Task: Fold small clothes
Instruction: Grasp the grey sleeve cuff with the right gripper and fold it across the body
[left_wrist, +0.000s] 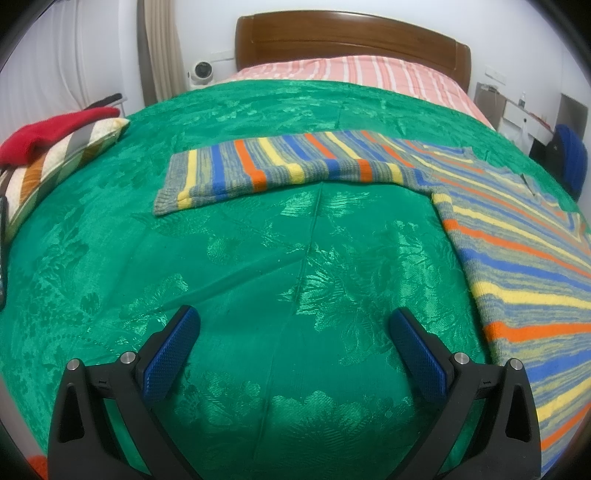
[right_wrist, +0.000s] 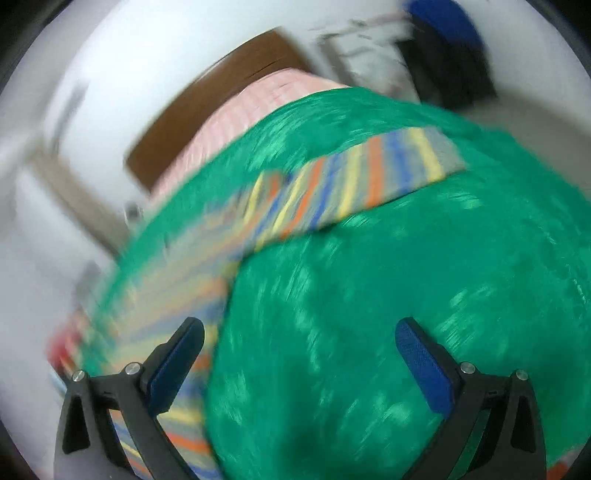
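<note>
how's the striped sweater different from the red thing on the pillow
The multicoloured striped knit sweater lies spread flat on the green patterned bedspread, one sleeve stretched out; the plain red garment sits bunched on a striped pillow at the bed's edge. The sweater covers far more area. Both look like soft clothing, and neither gripper holds either.

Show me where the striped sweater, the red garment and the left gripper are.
striped sweater (left_wrist: 280, 166): left wrist view, on its outstretched sleeve.
red garment (left_wrist: 51, 131): left wrist view, on its top, above the striped pillow.
left gripper (left_wrist: 293, 325): left wrist view, midway between the open fingertips.
</note>
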